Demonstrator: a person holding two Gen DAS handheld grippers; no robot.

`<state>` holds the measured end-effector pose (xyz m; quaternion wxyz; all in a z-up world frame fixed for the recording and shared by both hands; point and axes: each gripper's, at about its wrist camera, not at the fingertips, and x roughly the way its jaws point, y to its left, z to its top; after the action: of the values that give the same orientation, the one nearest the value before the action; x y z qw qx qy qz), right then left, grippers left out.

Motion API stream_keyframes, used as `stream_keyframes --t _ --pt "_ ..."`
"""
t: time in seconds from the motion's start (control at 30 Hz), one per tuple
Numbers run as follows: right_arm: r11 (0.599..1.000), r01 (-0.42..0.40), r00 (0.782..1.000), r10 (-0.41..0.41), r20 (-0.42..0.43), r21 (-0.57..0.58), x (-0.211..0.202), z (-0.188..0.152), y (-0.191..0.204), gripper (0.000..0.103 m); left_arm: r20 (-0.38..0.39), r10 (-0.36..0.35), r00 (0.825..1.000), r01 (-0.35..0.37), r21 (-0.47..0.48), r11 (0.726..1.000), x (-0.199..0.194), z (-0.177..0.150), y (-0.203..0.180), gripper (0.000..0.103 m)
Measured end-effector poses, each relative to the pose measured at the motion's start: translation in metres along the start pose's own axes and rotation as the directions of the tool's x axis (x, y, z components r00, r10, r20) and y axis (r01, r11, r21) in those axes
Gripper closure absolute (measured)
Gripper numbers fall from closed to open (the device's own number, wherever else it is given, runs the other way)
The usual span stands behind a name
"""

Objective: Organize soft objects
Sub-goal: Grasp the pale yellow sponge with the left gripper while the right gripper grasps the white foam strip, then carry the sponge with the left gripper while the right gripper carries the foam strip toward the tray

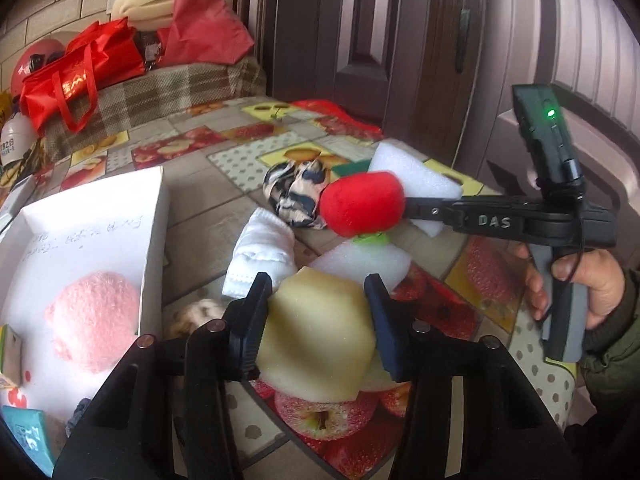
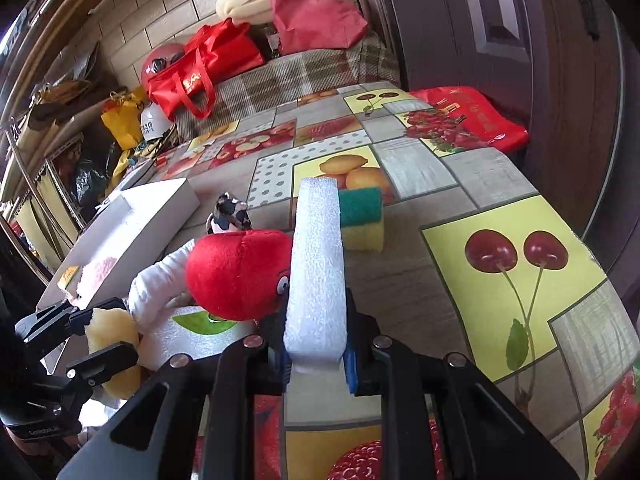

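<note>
My left gripper [image 1: 316, 286] is shut on a yellow sponge block [image 1: 316, 332], which bulges between the pads; it also shows low on the left in the right wrist view, left gripper [image 2: 120, 328] on the yellow sponge [image 2: 114, 338]. My right gripper [image 2: 318, 336] is shut on an upright white foam slab [image 2: 318, 256]; the left wrist view shows that right gripper [image 1: 416, 206] on the foam slab [image 1: 420, 184]. A red plush toy [image 1: 360, 208] lies beside it on another white foam piece [image 1: 360, 258]. The open white box [image 1: 152, 216] holds a pink fluffy ball [image 1: 96, 320].
A folded white cloth [image 1: 260, 254] and a black-and-white patterned cloth [image 1: 296, 192] lie beside the box. A green-and-yellow scouring sponge [image 2: 362, 220] sits behind the slab. Red bags [image 2: 208, 64] are piled at the far end. The table edge [image 2: 592, 248] runs along the right, near a dark door [image 2: 480, 40].
</note>
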<state>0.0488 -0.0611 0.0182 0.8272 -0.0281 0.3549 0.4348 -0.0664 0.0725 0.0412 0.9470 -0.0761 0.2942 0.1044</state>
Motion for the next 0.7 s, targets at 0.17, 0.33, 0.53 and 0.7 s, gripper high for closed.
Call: stream_keyframes --t 0.17,0.33,0.53,0.7 --pt "1.0 0.019 0.999 -0.019 0.048 -0.001 -0.009 0.001 0.001 0.084 0.087 -0.01 0.996 0.007 0.034 0.999 -0.02 -0.003 -0.006 0.058" --pt "0.999 0.045 0.985 -0.046 0.167 0.006 -0.03 -0.001 0.002 0.084 0.205 -0.014 0.979 0.01 0.018 1.0 -0.044 -0.006 -0.002 0.058" --pt "0.997 0.077 0.937 -0.067 0.343 -0.015 -0.064 -0.011 0.017 0.084 0.264 0.017 0.964 -0.014 -0.011 1.0 -0.059 -0.009 0.005 0.058" --pt "0.994 0.096 0.905 -0.068 0.419 -0.045 -0.077 -0.019 0.035 0.084 0.272 0.039 0.961 -0.035 -0.021 0.999 -0.061 -0.01 0.009 0.058"
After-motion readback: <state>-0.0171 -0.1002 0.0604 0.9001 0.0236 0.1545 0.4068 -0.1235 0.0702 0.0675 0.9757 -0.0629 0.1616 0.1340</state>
